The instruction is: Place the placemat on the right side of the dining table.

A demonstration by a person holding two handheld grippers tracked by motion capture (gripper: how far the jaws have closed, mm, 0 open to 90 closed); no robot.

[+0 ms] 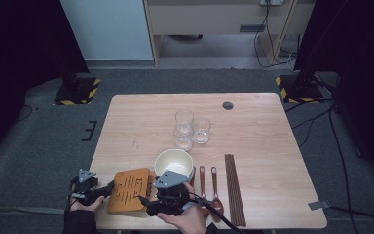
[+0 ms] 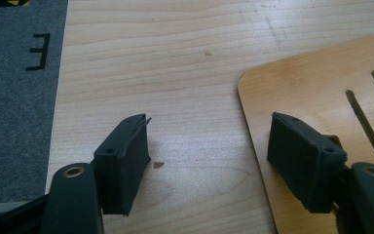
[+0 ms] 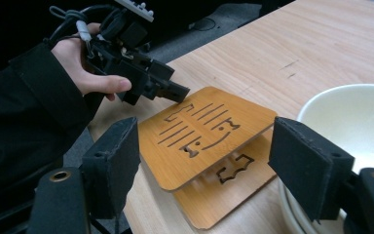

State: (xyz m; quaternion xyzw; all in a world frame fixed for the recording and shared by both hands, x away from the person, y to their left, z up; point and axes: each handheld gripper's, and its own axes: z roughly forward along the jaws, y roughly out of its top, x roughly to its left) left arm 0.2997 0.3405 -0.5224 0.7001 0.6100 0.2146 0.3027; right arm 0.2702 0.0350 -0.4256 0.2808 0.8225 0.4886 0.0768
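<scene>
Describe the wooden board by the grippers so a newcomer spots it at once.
Start at the table's near left corner. Just left of the white bowl lies a flat, orange-brown wooden board with rounded corners. Unlike its neighbours, it has slots cut through its top.

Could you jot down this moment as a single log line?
left claw: open, at top wooden board edge | right claw: open, facing boards | bowl: beside boards

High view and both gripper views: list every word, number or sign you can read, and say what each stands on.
"E": a black mark like that letter, on the grey floor mat left of the table.
No other readable text. The wooden boards carry cut-out slots and shapes, an ornament rather than letters.
The black-and-yellow stripes on the stand bases are warning marking, no words.
</scene>
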